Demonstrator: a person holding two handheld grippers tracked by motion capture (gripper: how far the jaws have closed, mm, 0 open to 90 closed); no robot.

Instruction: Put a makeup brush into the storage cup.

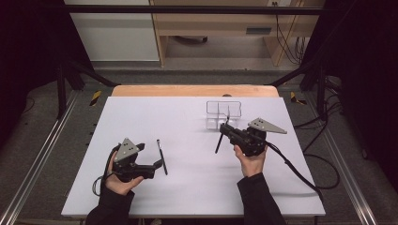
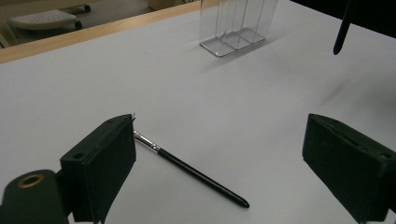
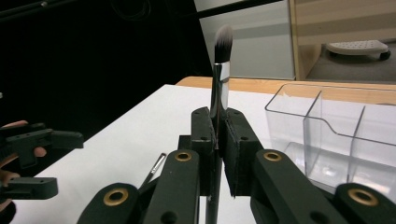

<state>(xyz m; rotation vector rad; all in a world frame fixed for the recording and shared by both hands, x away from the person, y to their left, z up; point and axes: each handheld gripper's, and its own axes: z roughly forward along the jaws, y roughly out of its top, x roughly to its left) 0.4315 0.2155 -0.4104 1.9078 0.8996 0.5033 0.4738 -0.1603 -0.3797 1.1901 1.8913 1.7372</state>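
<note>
flanking clear organizer [image 1: 223,114], thin brush [image 1: 162,157]

Grey floor [image 1: 42,140] surrounds the bench [image 1: 187,178]. Light wooden furniture [image 1: 220,23] stands at twelve o'clock, black cables [image 1: 291,42] at one o'clock.

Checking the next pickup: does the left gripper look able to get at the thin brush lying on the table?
Probably yes. The left gripper is open, the thin brush lies flat between its fingers, and nothing lies on or against it.

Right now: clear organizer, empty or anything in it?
Empty. The clear organizer shows bare compartments; the makeup brush is clamped in the right gripper, outside it.
</note>
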